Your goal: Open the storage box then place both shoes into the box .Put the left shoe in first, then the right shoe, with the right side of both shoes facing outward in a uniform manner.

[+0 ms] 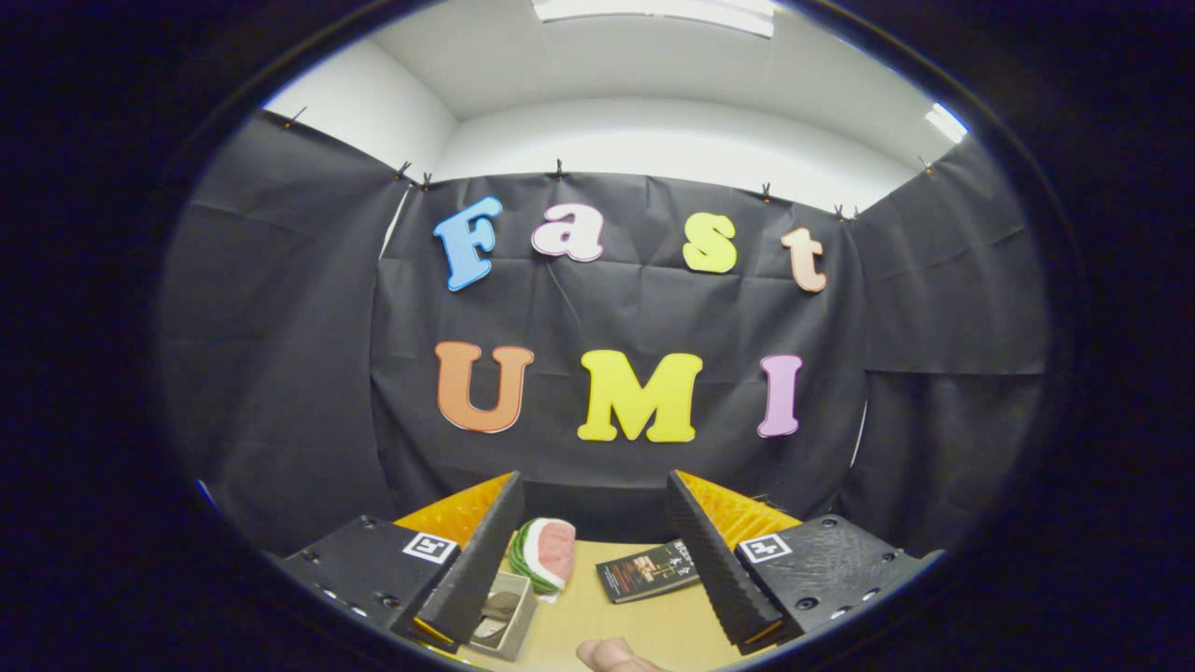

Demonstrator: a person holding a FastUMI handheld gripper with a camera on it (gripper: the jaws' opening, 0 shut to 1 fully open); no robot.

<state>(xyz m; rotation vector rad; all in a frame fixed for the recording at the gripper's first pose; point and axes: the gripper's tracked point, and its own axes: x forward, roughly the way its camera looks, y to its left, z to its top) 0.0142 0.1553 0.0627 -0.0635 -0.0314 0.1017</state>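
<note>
Storage box (509, 616): small, light-coloured, open-topped, sitting on the tan table (644, 625) right against the inner side of the left finger, partly hidden behind it. Something dark lies inside the box; too hidden to say what, could be a shoe, cannot tell.

Gripper (597, 551): fingers spread wide apart, nothing between them, touching nothing, held above the table and pointing at the back wall. Each finger base carries a square black-and-white marker.

Around the box:
- Watermelon slice (546, 553), green rind and pink flesh, just behind the box on its far side, touching or almost touching it, beside the left finger.
- Dark booklet (649, 569), flat on the table to the right of the box and the melon slice, near the right finger's inner side. It has print on the cover, too small to read.
- A bit of a person's hand (611, 656) at the near table edge, right of the box, between the finger bases.

The table is plain tan wood-look, bare between the box and booklet.

Beyond the box, black cloth (280, 373) hangs as the booth wall on three sides, clipped along the top. White wall (653, 140) and ceiling above it, with ceiling lights (653, 11).
</note>
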